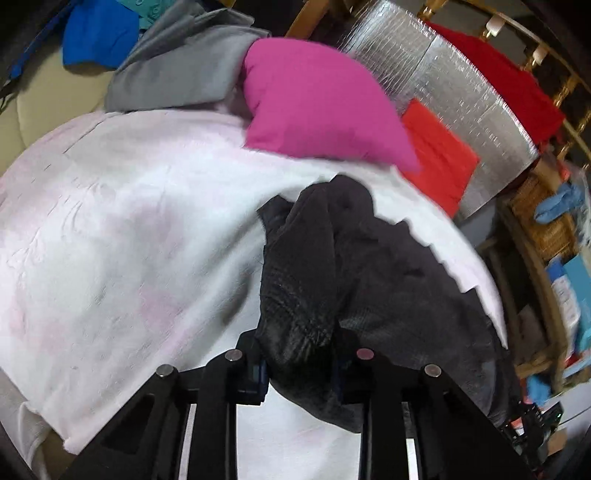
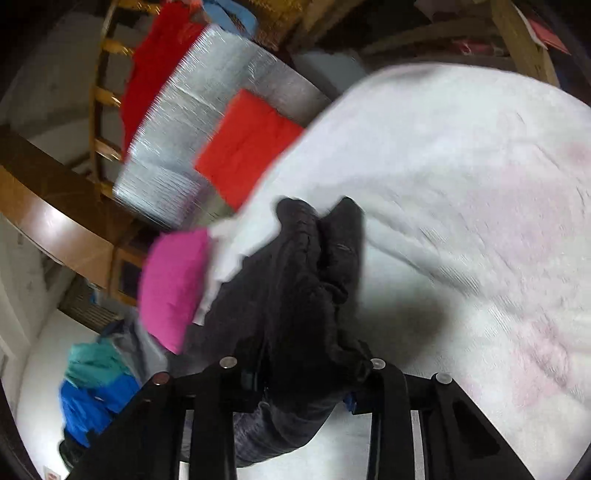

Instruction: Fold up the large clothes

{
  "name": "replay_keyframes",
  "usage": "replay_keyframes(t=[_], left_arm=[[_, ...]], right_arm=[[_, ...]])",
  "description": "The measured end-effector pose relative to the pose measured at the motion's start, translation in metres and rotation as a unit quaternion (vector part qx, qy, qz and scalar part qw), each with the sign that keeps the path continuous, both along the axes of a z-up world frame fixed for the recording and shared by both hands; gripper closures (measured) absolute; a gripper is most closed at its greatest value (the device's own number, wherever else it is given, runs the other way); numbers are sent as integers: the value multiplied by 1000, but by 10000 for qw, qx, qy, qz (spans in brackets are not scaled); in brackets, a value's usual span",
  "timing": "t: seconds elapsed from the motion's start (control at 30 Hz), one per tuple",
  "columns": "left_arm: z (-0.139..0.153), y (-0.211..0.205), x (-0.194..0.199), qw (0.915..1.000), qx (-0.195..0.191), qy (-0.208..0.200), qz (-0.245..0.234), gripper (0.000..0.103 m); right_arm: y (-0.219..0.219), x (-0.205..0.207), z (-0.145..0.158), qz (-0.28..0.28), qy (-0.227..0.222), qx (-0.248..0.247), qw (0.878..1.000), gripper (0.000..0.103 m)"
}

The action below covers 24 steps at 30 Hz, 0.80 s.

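Observation:
A dark grey garment (image 1: 332,266) bunches up between the fingers of my left gripper (image 1: 300,363), which is shut on it. It hangs a little above a white and pale pink blanket (image 1: 129,229) and trails off to the right. In the right wrist view the same dark garment (image 2: 306,280) is bunched in my right gripper (image 2: 306,384), shut on it, over the blanket (image 2: 461,192). Both pictures are blurred by motion. The fingertips of both grippers are buried in the cloth.
A folded magenta piece (image 1: 314,107) and a folded red piece (image 1: 439,155) lie at the blanket's far edge. Behind them are a grey garment (image 1: 181,62), a blue one (image 1: 99,33), a silver foil mat (image 1: 461,92), and wooden furniture (image 2: 48,210).

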<state>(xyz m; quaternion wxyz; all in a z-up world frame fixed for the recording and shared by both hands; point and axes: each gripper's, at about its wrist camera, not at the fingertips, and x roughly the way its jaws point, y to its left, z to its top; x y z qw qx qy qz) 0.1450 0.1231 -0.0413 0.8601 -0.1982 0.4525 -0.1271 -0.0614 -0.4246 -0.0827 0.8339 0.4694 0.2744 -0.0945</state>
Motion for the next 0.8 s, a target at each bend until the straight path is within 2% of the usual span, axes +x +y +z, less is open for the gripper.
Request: replay_keyframes(t=[0.07,0.1,0.13,0.2,0.27,0.33,0.4,0.47,0.53,0.57,0.67,0.73,0.8], left_arm=[[-32,7,6,9989,-54,459,37,74],[-39,11,6,9986,-73,516,-17,68],[-43,14,7,9987,-70,506,-49,65],[-38,19,3,9986,-15,527,-31,57],[-27,22,0,9984,126,556,40,52],[-12,24,-7,9984,344,434,124,44],[7,21,-21,9970,732,55,245,31],[32,13,-48,9904,1240,-494,352,23],[48,14,-72,9839,1556,-827,284,20],[58,6,-90,9781,1803,-1019,212,18],[76,-7,-128,9669,2204,-1281,124,17],[85,-13,-148,9635,2286,-1387,96,17],[96,-16,-171,9640,2208,-1478,63,17]], right_arm=[[-6,-8,-30,-65,395,144,9991,67],[-9,-10,-38,-80,419,283,9987,58],[-14,-16,-44,-135,329,531,9980,55],[-18,-23,-40,-196,345,696,9968,41],[-20,-32,-25,-235,391,430,9980,31],[-13,-42,-1,-209,388,-5,9990,29],[-4,-53,20,-177,523,-456,9974,27],[10,-64,40,-83,619,-922,9938,24],[21,-92,54,84,752,-1489,9860,23],[34,-98,67,159,837,-1842,9792,23],[66,-115,98,356,839,-2479,9645,19],[82,-123,116,379,773,-2675,9597,18],[99,-141,135,399,594,-2842,9561,17]])
